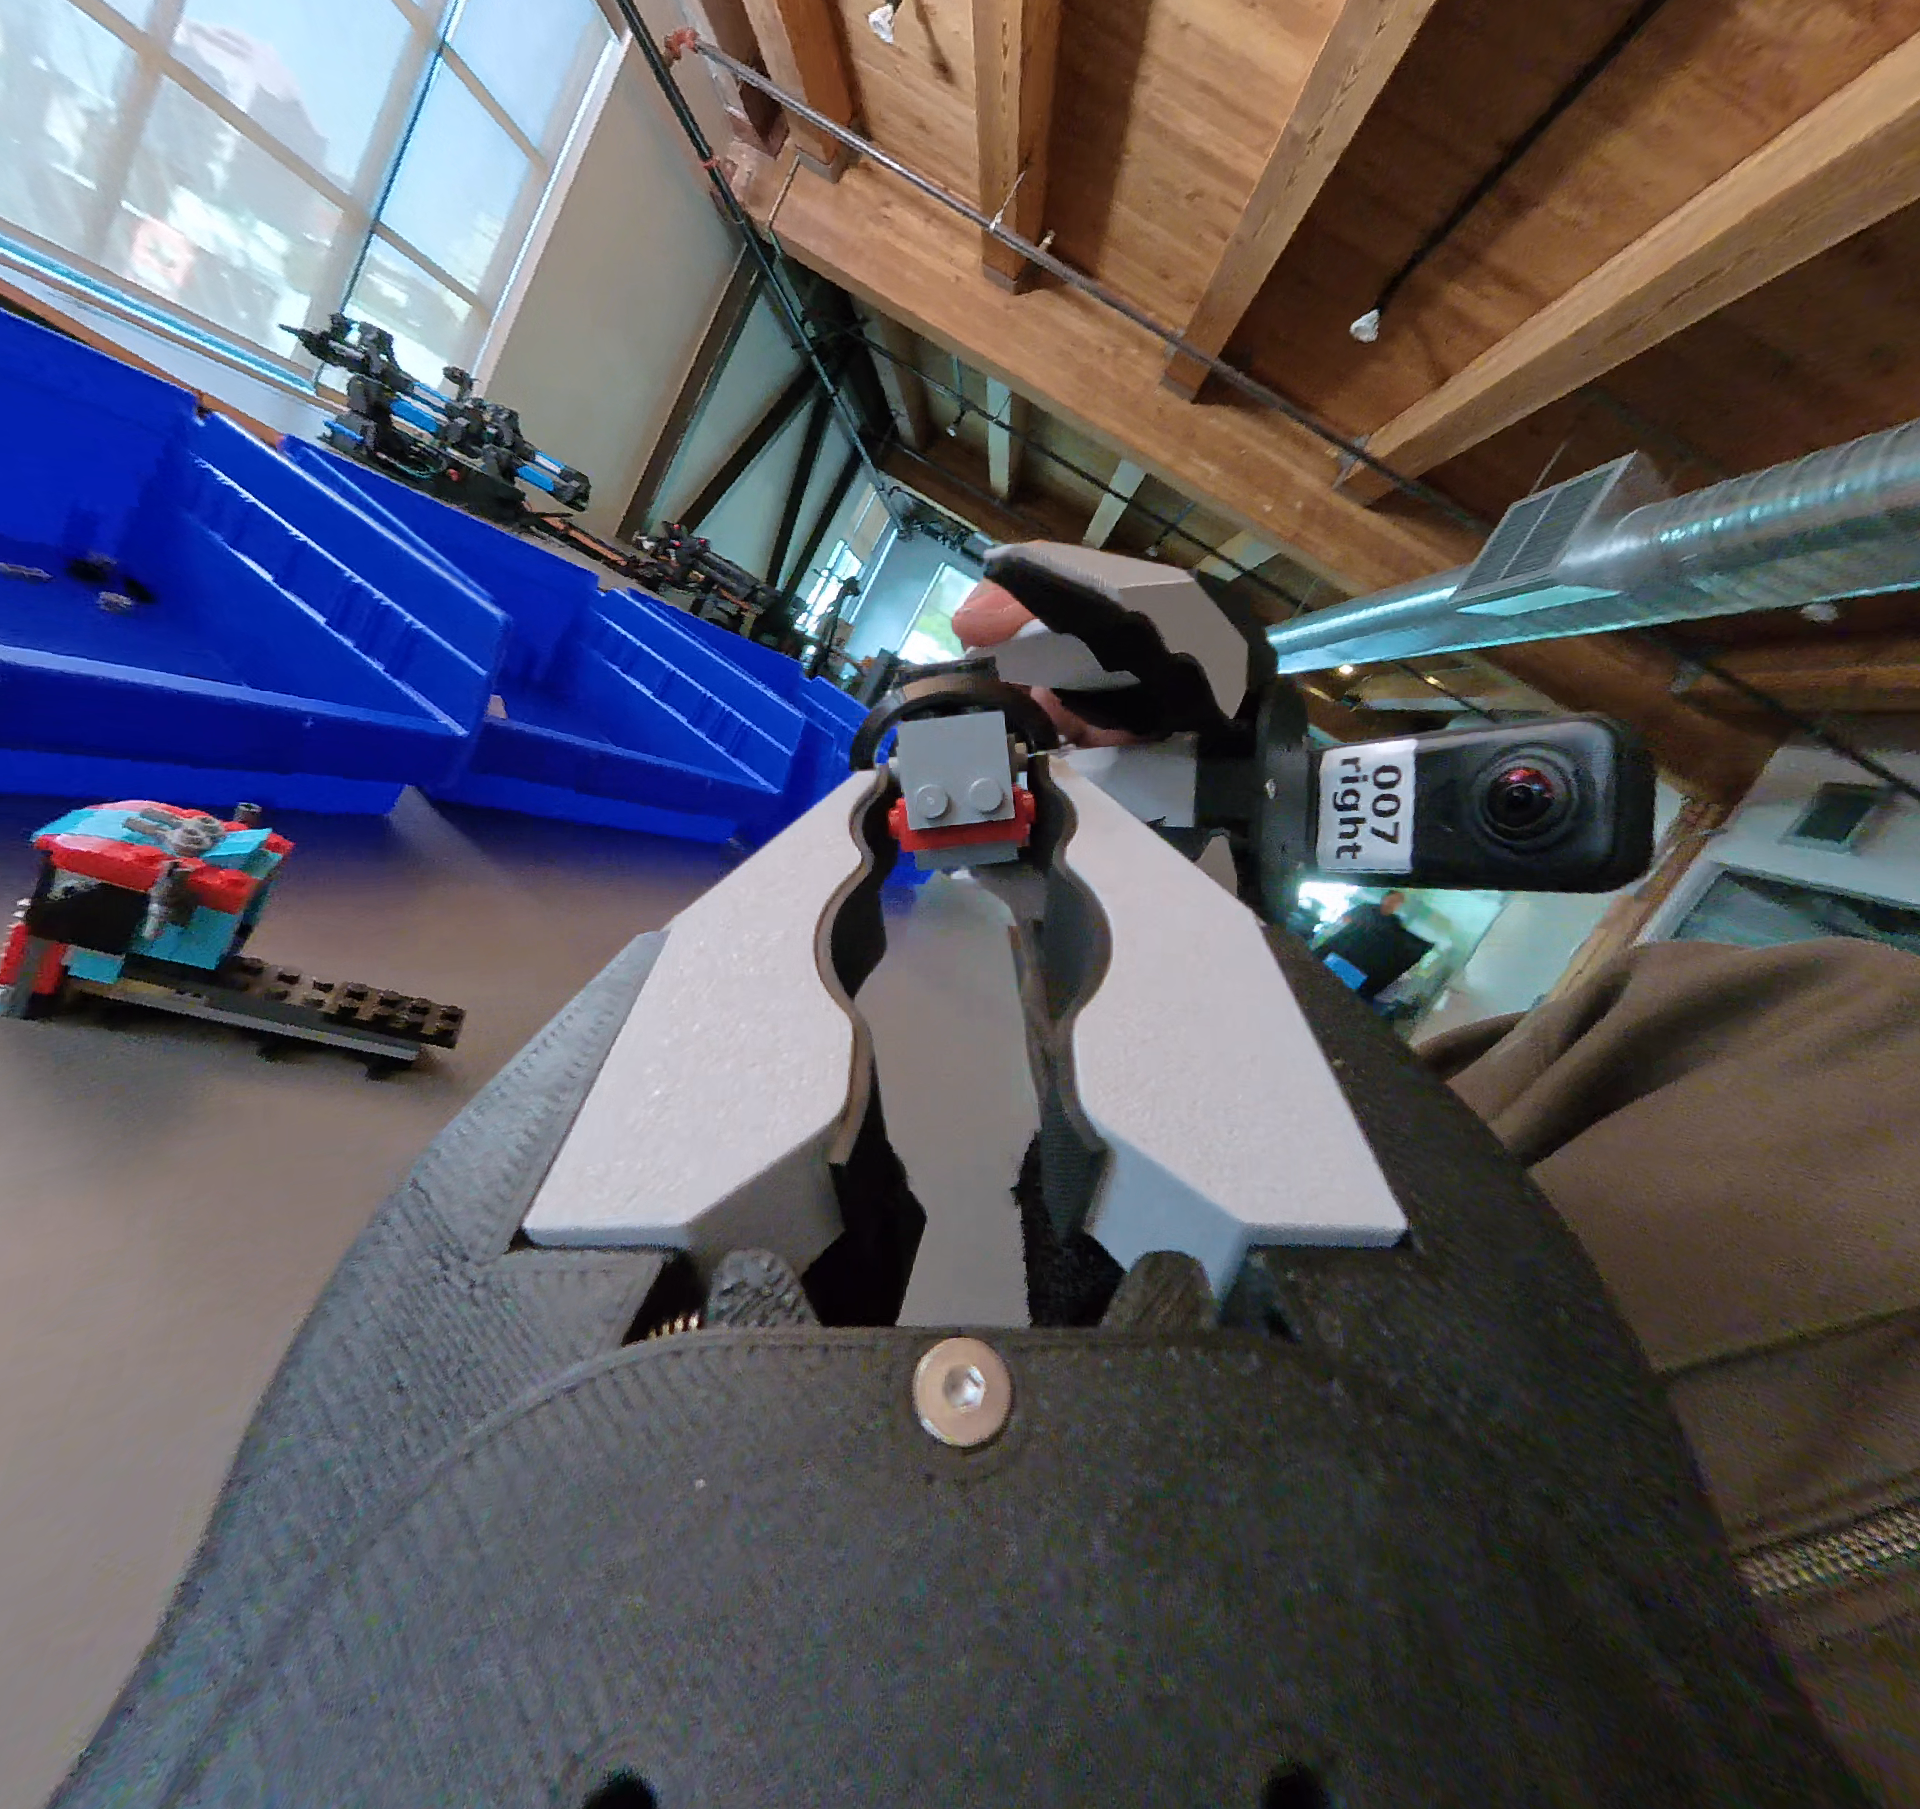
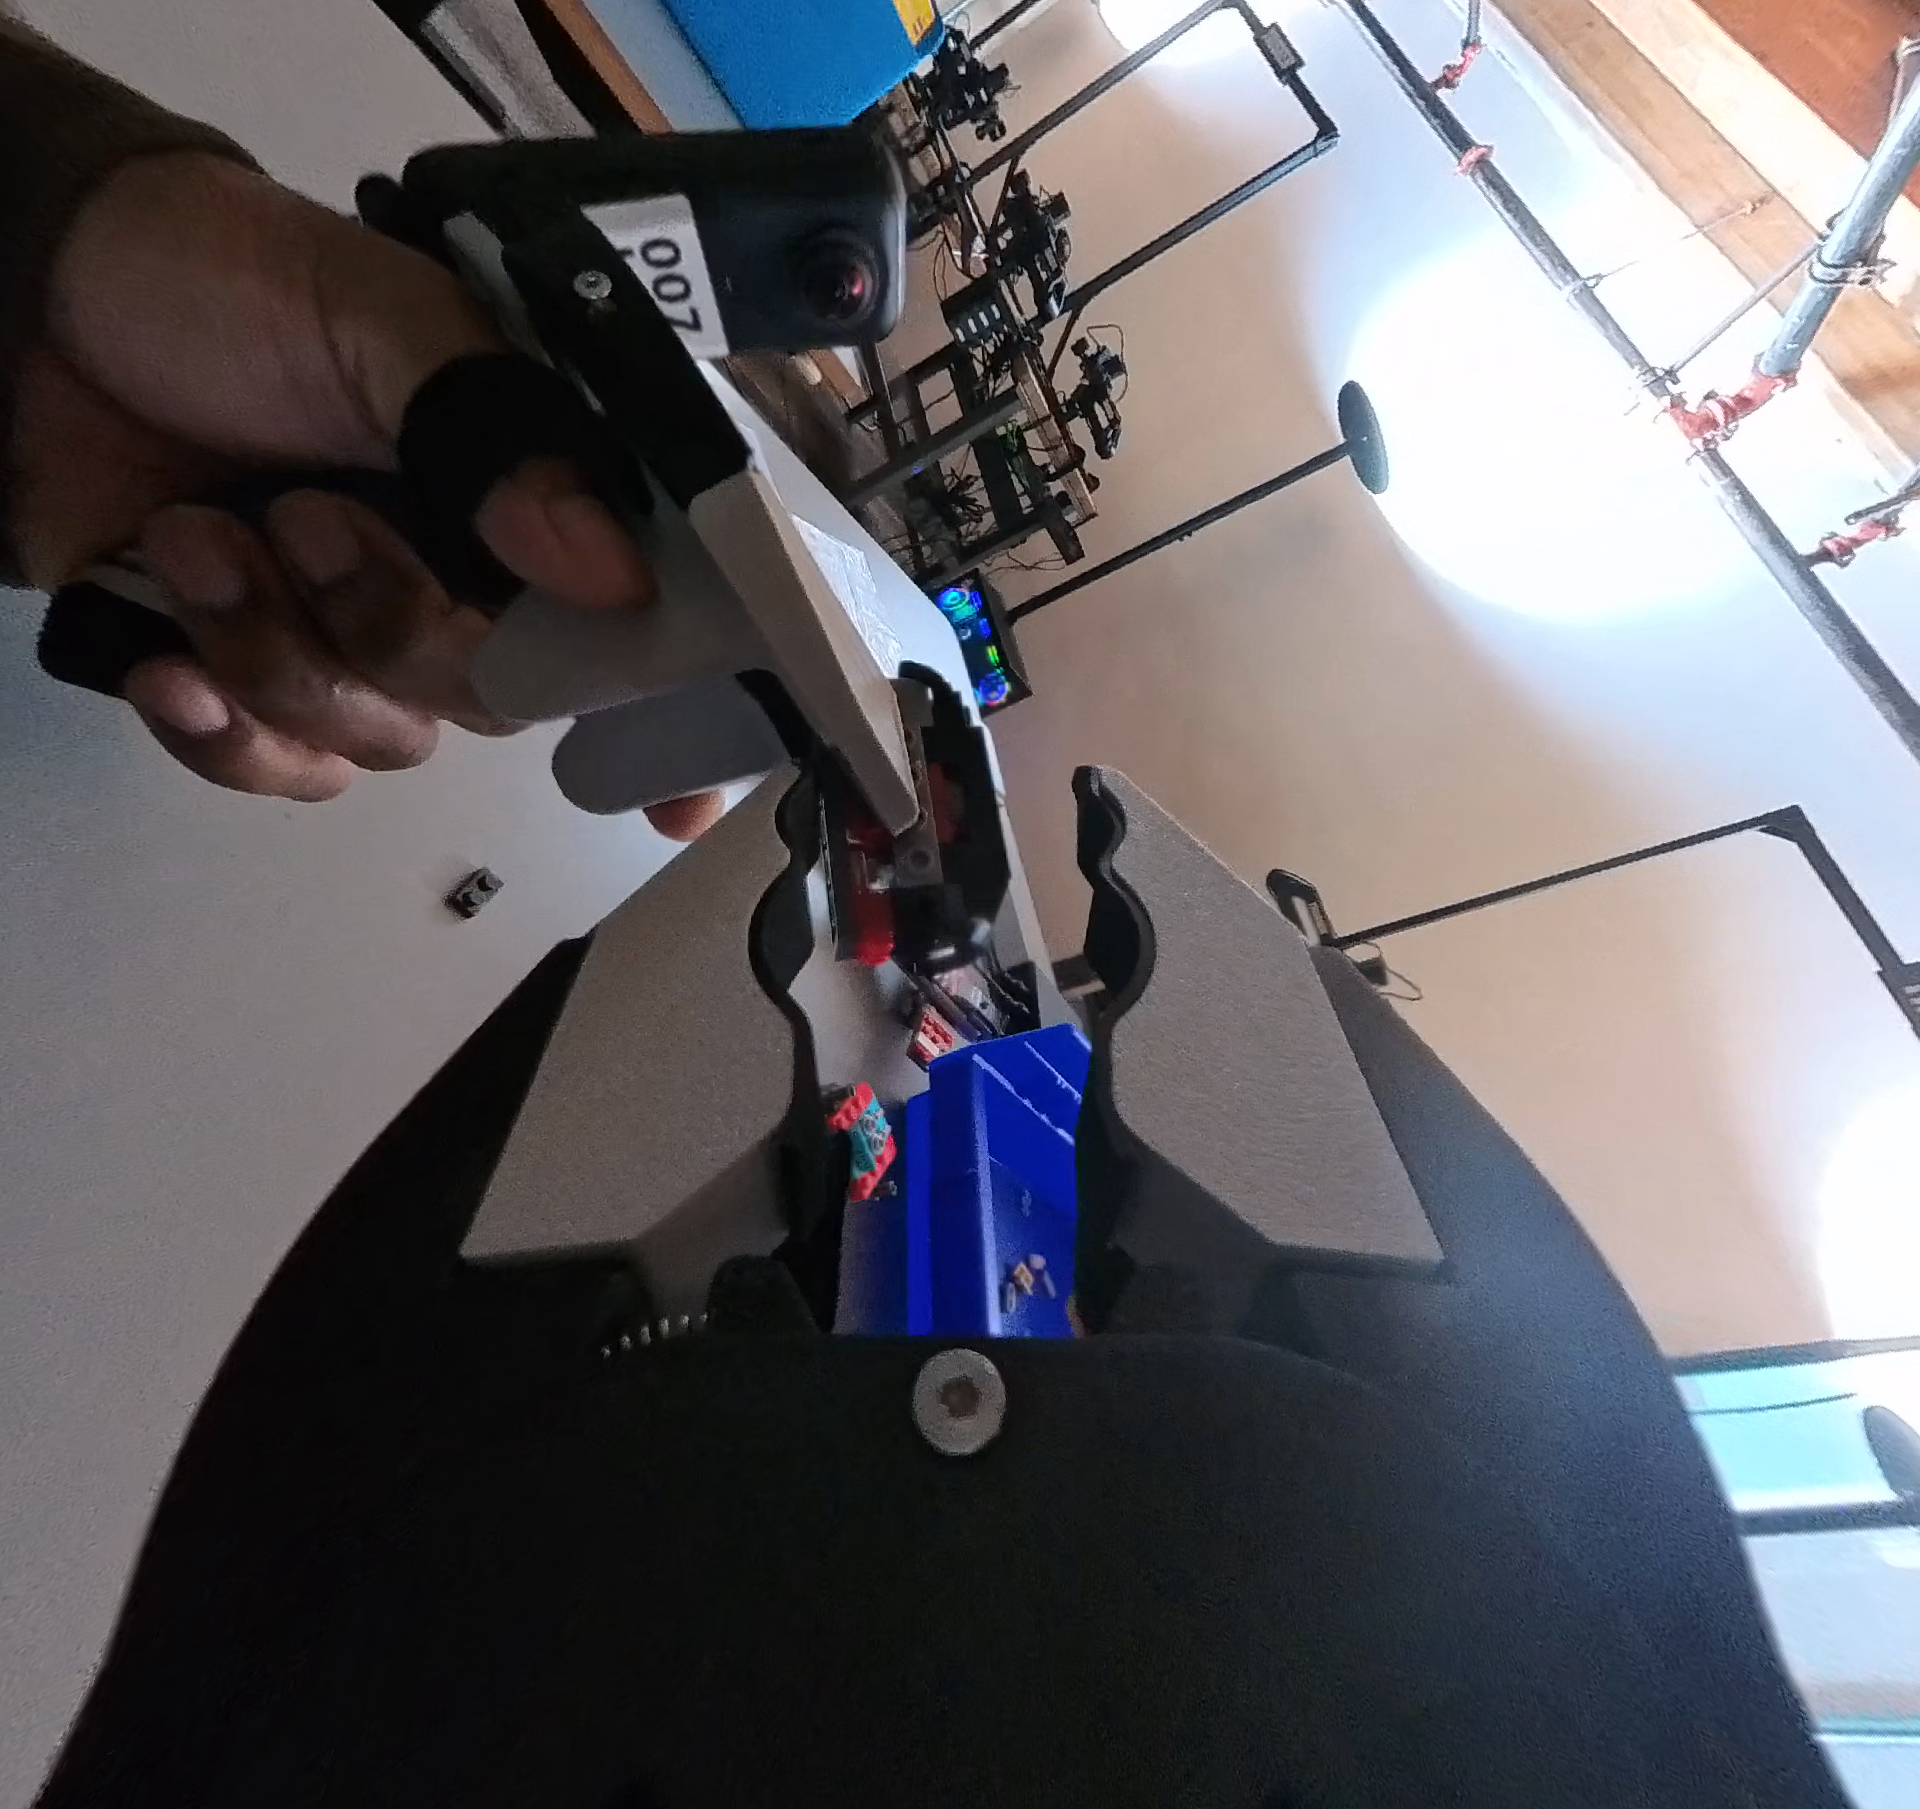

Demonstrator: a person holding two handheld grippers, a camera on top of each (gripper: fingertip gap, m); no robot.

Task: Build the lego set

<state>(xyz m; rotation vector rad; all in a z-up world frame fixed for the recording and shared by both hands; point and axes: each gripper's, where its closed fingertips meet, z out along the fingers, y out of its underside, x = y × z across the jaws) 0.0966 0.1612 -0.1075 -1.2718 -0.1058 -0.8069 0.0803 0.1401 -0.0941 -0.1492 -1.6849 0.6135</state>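
Between the fingertips of our left hand-held gripper (image 1: 961, 803) sits a small brick assembly (image 1: 961, 798), grey plates over a red piece, clamped from both sides and lifted clear of the table (image 1: 208, 1240), probably so it can be worked on from the far side. Our right hand-held gripper (image 2: 940, 860) stands close against it with its fingers well apart, gripping nothing. Off to the left on the table rests a red and teal brick model (image 1: 145, 886), with blue bins (image 1: 312, 637) behind.
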